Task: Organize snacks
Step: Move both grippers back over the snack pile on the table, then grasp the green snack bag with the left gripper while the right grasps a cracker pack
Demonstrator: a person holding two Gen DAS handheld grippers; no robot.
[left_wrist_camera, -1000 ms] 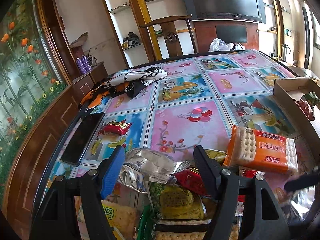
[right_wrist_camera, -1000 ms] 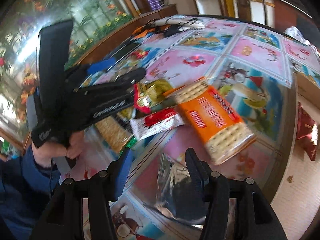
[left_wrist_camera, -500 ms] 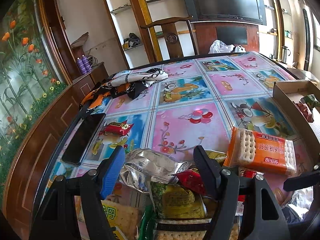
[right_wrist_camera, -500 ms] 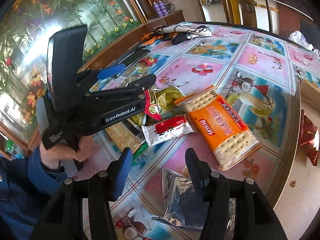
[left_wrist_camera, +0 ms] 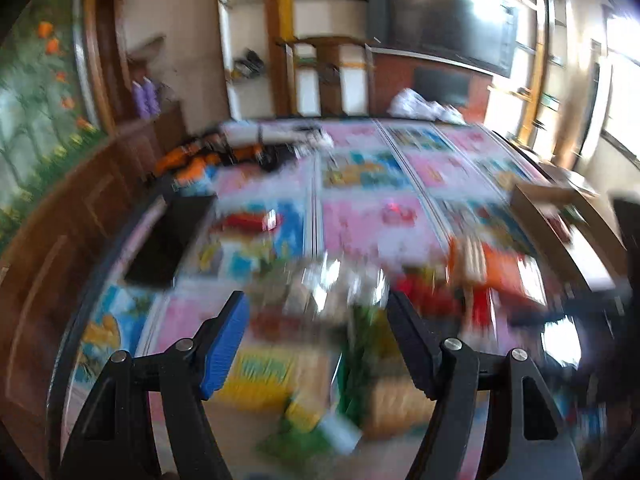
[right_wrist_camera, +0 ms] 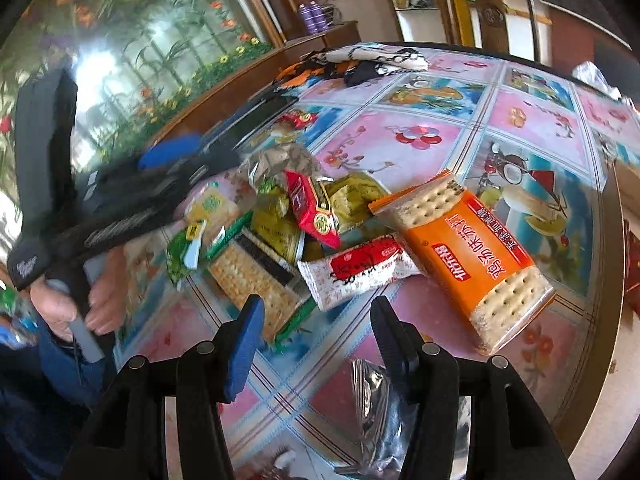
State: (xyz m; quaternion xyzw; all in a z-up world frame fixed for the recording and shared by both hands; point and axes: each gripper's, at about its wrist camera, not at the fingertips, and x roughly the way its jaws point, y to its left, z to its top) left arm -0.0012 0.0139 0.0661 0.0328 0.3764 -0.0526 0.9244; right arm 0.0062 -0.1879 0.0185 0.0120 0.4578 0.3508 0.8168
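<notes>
A heap of snack packets lies on the round table (right_wrist_camera: 532,120), whose cloth is printed in pink and blue fruit squares. At the heap's right edge rests a long orange cracker packet (right_wrist_camera: 468,256) with clear ends, and leaning against its near side is a small white packet with a red label (right_wrist_camera: 360,270). A red foil sachet (right_wrist_camera: 314,208) lies on top of yellow-green wrappers, with a green-edged sleeve of square crackers (right_wrist_camera: 256,276) beside them and a crumpled silver foil bag (right_wrist_camera: 280,158) at the far side.

The right gripper (right_wrist_camera: 316,320) hangs just above the near edge of the heap, its jaws parted and nothing between them — the white packet sits right ahead of the fingertips. A flat silver wrapper (right_wrist_camera: 372,400) lies on the cloth under it.

The left gripper (left_wrist_camera: 316,312), gripped by a hand (right_wrist_camera: 68,304) in a blue sleeve, is over the heap's left side. Its own view is badly blurred, but its jaws stand apart and empty above the silver bag. A brown cardboard box (left_wrist_camera: 568,232) sits at the table's right rim, and a black phone (left_wrist_camera: 168,236) near the left rim.
</notes>
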